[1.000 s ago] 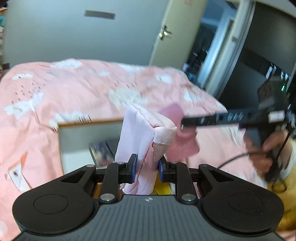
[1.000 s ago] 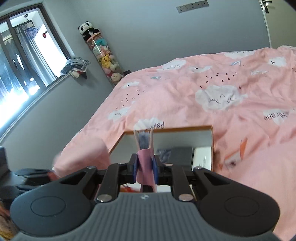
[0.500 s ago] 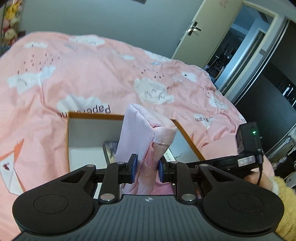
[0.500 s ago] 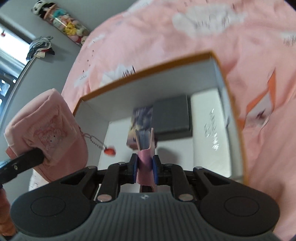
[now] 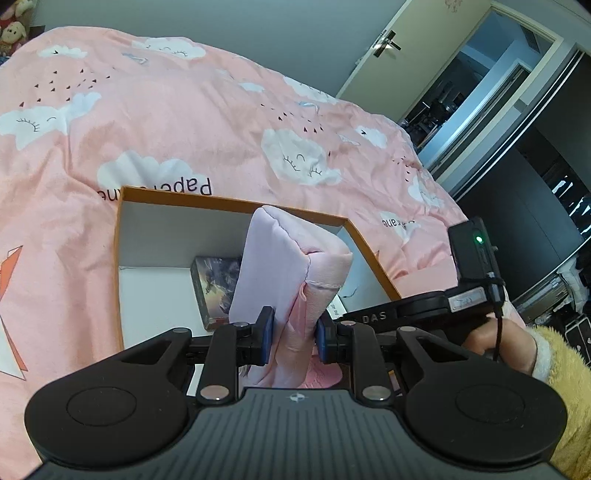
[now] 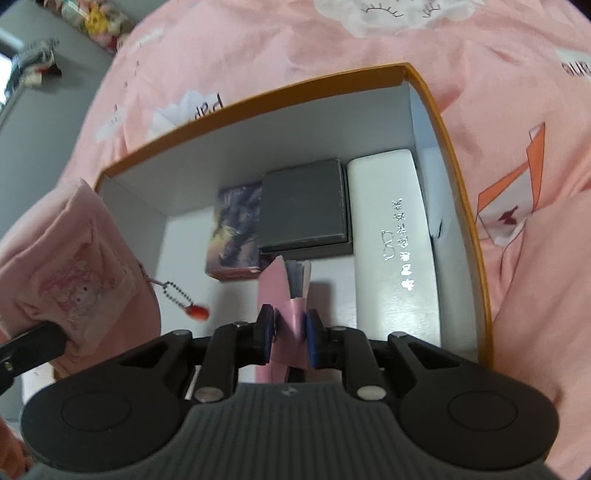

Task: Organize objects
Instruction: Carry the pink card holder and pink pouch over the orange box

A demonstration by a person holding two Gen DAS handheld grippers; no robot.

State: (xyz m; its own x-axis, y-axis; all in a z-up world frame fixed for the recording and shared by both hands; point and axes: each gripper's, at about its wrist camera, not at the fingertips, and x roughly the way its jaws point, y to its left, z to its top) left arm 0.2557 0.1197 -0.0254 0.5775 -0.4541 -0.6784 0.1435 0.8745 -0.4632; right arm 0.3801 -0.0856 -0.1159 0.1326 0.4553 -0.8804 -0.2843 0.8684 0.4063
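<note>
My right gripper (image 6: 289, 332) pinches a small pink booklet (image 6: 286, 295) with a grey sheaf of pages showing at its top. The jaws have just been easing apart a little, yet the pink cover is between the pads and, as far as I can judge from this blurred view, not yet free. A second ago this hand was up above the bed, looking across the pink quilt (image 6: 461, 33); now it has tipped down and sunk into the orange-rimmed box (image 6: 448, 155), so the booklet hangs low over the white floor, just in front of the picture-printed card box (image 6: 236, 232) and the dark grey case (image 6: 304, 205), with the long white case (image 6: 397, 236) to its right. I take this as the start of letting go.

My left gripper (image 5: 293, 336) is narrow and clamped on the soft pink pouch (image 5: 284, 266), its grip unchanged over the last second. It too has come down and forward: the box rim (image 5: 236, 201), earlier half hidden and far, now lies close under the pouch. In the right-hand view the pouch (image 6: 70, 269) rides at the box's left edge, its bead chain with a red charm (image 6: 195, 312) dangling over the inside.

The pouch should go in next, into the bare floor on the left.
</note>
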